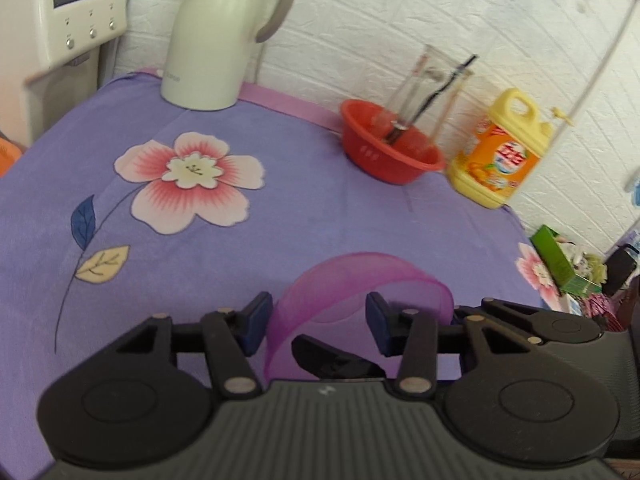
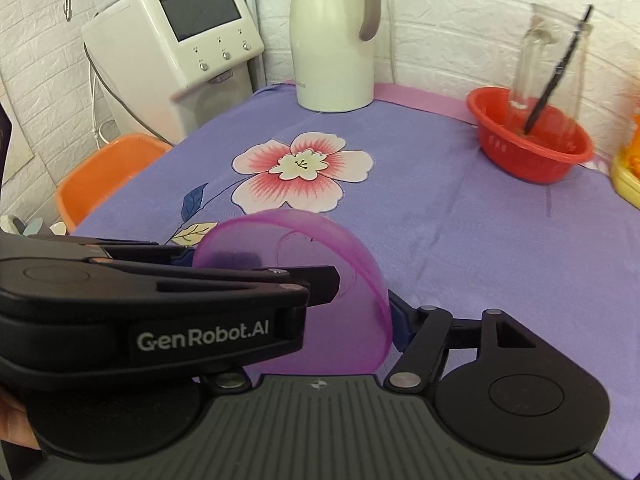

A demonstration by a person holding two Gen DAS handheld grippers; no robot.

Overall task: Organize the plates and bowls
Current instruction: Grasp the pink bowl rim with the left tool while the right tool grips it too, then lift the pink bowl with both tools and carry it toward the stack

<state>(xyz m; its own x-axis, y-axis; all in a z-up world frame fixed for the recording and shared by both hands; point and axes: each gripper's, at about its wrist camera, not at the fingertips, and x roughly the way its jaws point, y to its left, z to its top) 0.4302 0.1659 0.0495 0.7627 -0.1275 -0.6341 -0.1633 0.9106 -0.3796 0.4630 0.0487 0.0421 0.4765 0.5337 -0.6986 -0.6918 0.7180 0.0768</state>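
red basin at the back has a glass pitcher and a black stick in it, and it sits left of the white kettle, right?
Not quite. The red basin does hold the glass pitcher and black stick, but it sits right of the white kettle, not left. The right wrist view shows this; the left wrist view agrees.

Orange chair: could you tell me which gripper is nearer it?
Left: the left gripper reaches in from the orange chair's side; the right gripper sits farther along the table.
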